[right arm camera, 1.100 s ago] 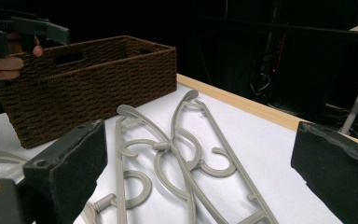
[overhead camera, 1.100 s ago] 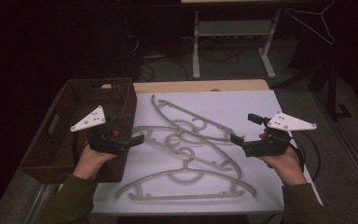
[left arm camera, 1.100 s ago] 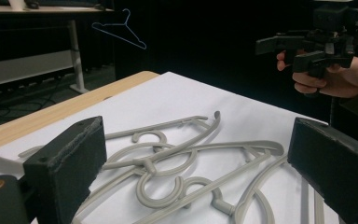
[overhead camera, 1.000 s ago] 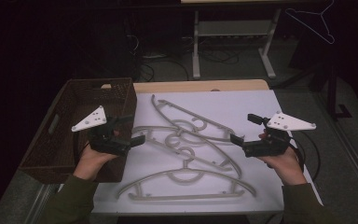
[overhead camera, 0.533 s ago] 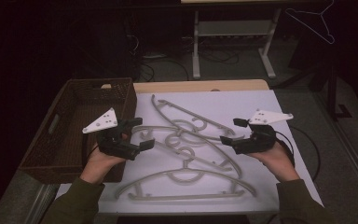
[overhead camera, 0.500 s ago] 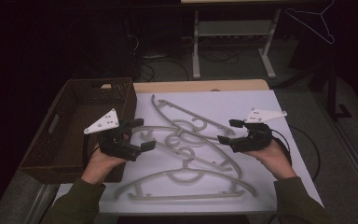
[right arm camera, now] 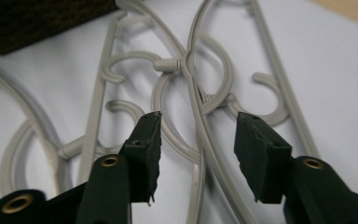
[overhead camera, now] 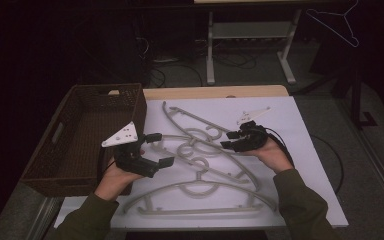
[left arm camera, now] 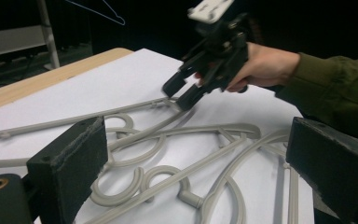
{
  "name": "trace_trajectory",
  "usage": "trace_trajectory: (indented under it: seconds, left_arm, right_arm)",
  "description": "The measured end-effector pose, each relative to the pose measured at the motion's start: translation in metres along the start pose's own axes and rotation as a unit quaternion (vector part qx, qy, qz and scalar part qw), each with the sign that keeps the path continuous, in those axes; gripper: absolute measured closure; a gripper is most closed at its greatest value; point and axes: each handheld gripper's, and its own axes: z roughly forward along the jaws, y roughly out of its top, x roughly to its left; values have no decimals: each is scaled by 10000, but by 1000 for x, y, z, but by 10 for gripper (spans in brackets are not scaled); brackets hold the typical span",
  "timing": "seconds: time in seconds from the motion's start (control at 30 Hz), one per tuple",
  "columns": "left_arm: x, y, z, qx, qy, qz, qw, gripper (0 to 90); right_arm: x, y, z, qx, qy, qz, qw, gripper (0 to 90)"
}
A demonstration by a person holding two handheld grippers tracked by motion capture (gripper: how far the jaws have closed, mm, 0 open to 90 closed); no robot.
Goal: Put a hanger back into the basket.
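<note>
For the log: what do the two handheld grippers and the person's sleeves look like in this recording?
Both grippers are black. The left gripper carries a pale grey three-cornered plate with small holes on top; the right gripper has a similar plate and a black cable trailing behind it. The jaws are blocky with rough dark pads, and brass-coloured rivets sit lower on the fingers. The sleeves are olive green.

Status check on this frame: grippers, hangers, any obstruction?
Left gripper open, hovering by the basket. Right gripper open, jaws straddling a bar of the tangled grey hangers. Nothing held; hangers overlap each other.
</note>
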Motion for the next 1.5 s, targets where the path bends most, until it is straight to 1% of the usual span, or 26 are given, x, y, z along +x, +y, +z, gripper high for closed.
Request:
trace_trajectory:
  seconds: [0.03,0.07,0.1,0.13,0.2,0.27,0.3,0.37,0.4,0.43,0.5,0.53,0.57,0.7,0.87,0.9,0.97,1.0,1.03,1.07,1.1,1.27,1.33,1.37,1.47,1.5]
  left_arm:
    - [0,0,1,18,-11,16,10000,49]
    - [-1,-1,2,9,-27,4,10000,49]
    - [-1,-2,2,48,-25,30,10000,49]
    - [-1,-3,3,54,-29,9,10000,49]
    - [-1,-5,5,79,-34,-9,10000,49]
    - [-1,-6,6,98,-34,-17,9999,50]
    - [-1,-7,7,112,-36,-50,9999,49]
    - [-1,-8,7,124,-38,-34,9999,50]
    - [-1,-8,7,134,-41,-38,9999,50]
    - [-1,-8,7,140,-42,-43,9999,50]
    - [-1,-10,8,175,-33,-30,9998,50]
    - [-1,-11,9,173,-18,-65,9998,51]
    - [-1,-13,10,198,-15,-77,9998,51]
    - [-2,-19,18,361,-35,-80,9993,50]
    - [-2,-28,29,572,-50,-73,9983,50]
    - [-2,-31,32,702,-49,-84,9975,51]
    - [-1,-33,34,754,-60,-103,9971,52]
    - [0,-35,35,832,-64,-93,9965,52]
    - [0,-36,37,875,-64,-95,9961,54]
    - [0,-38,38,920,-69,-106,9957,54]
    - [0,-39,39,980,-84,-90,9951,54]
    - [1,-40,40,1020,-79,-75,9947,54]
    - [2,-40,39,1038,-72,-62,9945,54]
    - [2,-41,39,1020,-65,-62,9947,54]
    - [3,-41,39,1024,-45,-90,9947,54]
    - [3,-41,38,1038,-22,-86,9946,54]
  right_arm:
    - [-3,2,10,153,71,-49,9998,546]
    - [-3,4,14,237,108,6,9997,558]
    - [-3,4,14,237,108,6,9997,558]
    - [-5,4,18,273,147,-42,9995,568]
    - [-7,6,26,461,146,40,9988,581]
    - [-9,8,32,585,185,37,9981,604]
    - [-11,9,37,670,229,55,9975,633]
    - [-12,8,42,799,250,23,9965,648]
    - [-12,8,42,799,250,23,9965,648]
    - [-13,8,44,878,228,-34,9959,671]
    - [-15,7,47,919,258,1,9954,700]
    - [-16,7,49,941,253,14,9952,712]
    - [-18,6,51,1017,242,9,9945,734]
    - [-20,5,53,1024,275,51,9943,752]
    - [-20,5,53,1026,340,40,9941,768]
    - [-20,6,53,1016,396,33,9940,783]
    - [-19,6,53,1023,412,33,9939,792]
    - [-19,6,53,1038,431,23,9937,800]
    - [-18,7,54,1037,405,-10,9938,807]
    - [-18,7,53,1024,409,23,9939,814]
    - [-19,8,53,1089,344,95,9934,815]
    - [-17,8,51,1130,315,173,9929,816]
    - [-16,10,46,1121,226,189,9933,817]
    - [-16,10,46,1121,226,189,9933,817]
    - [-15,13,36,1005,168,201,9946,817]
    - [-13,14,29,993,107,293,9946,817]
